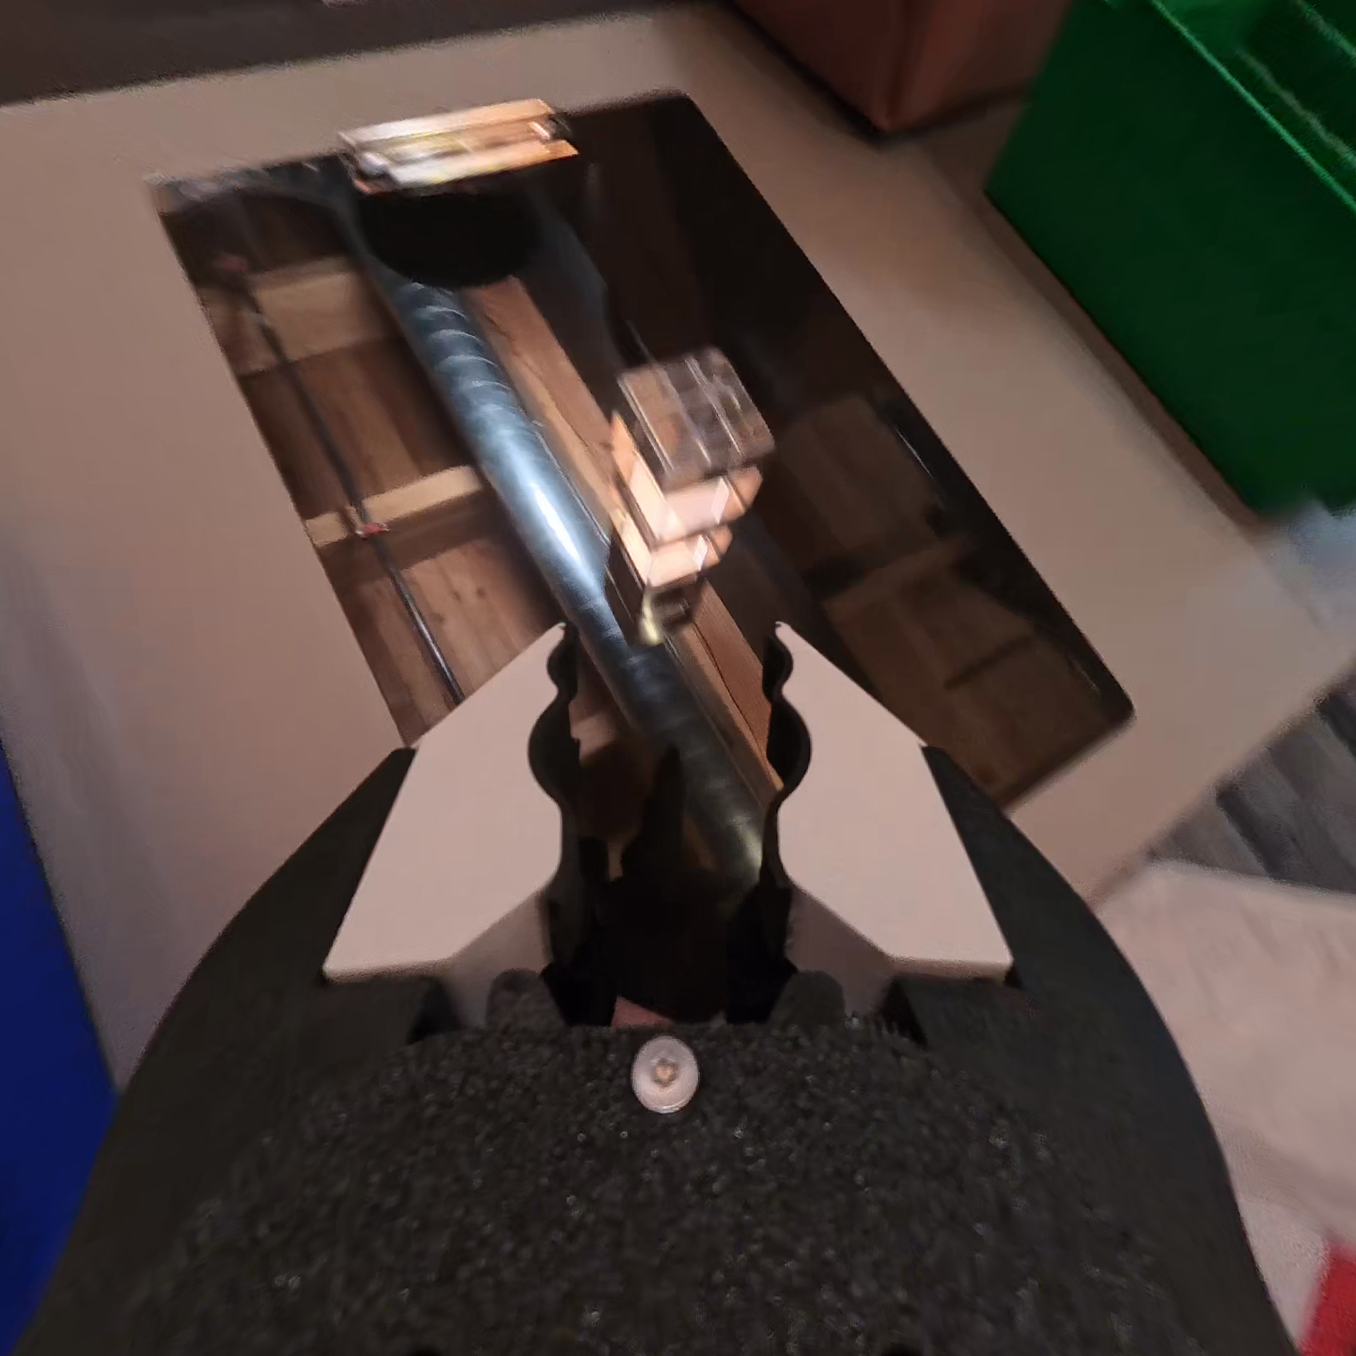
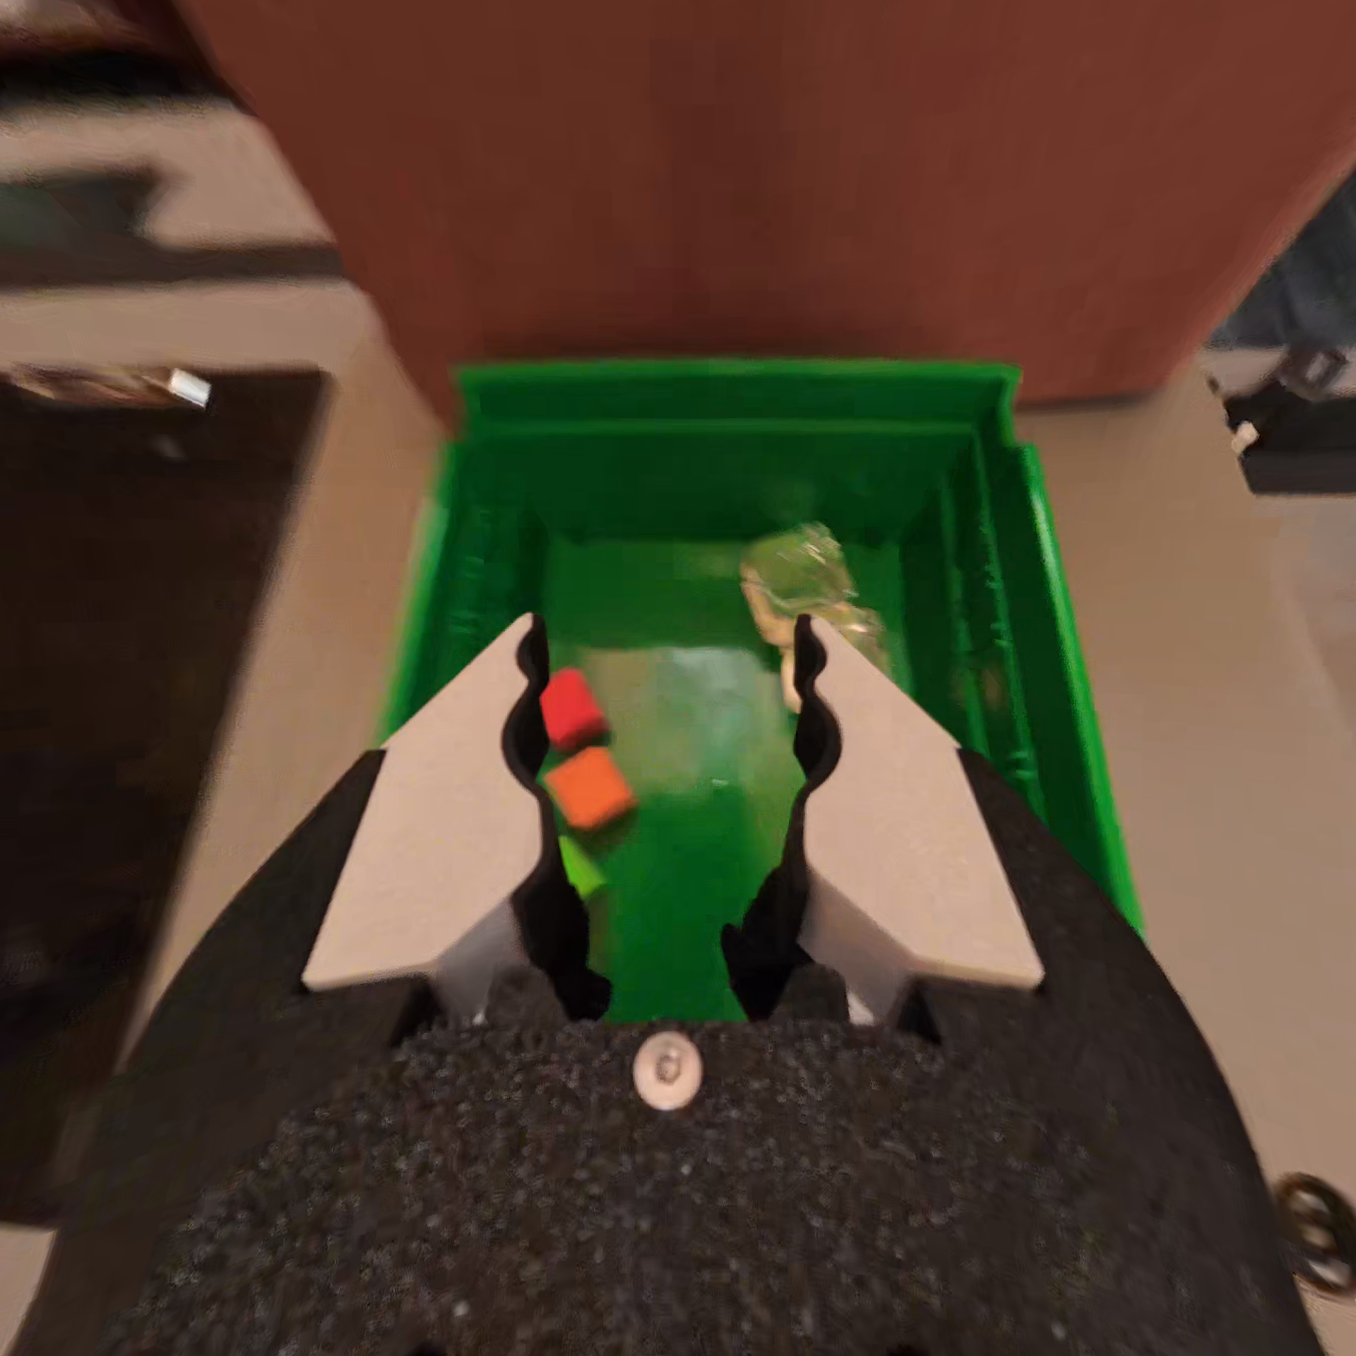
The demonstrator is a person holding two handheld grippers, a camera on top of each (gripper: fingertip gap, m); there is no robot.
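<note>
In the left wrist view my left gripper (image 1: 668, 646) is open and empty. It hovers over the near part of a rectangular mirror (image 1: 917, 308) lying flat on the beige table. A clear plastic block (image 1: 697, 418) stands on the mirror just beyond the fingertips. A small flat stack (image 1: 455, 143) sits at the mirror's far edge. In the right wrist view my right gripper (image 2: 669, 631) is open and empty above a green bin (image 2: 734, 411). Inside the bin lie a red block (image 2: 572, 708), an orange block (image 2: 591, 785), a green block (image 2: 580, 869) and a clear crumpled piece (image 2: 800, 580).
A brown box (image 2: 734, 183) stands behind the bin and shows in the left wrist view (image 1: 902, 51), as does the green bin (image 1: 1211, 220). The mirror (image 2: 147, 660) lies left of the bin. A black object (image 2: 1291, 433) sits right. White paper (image 1: 1247, 1027) lies near right; something blue (image 1: 37, 954) is at left.
</note>
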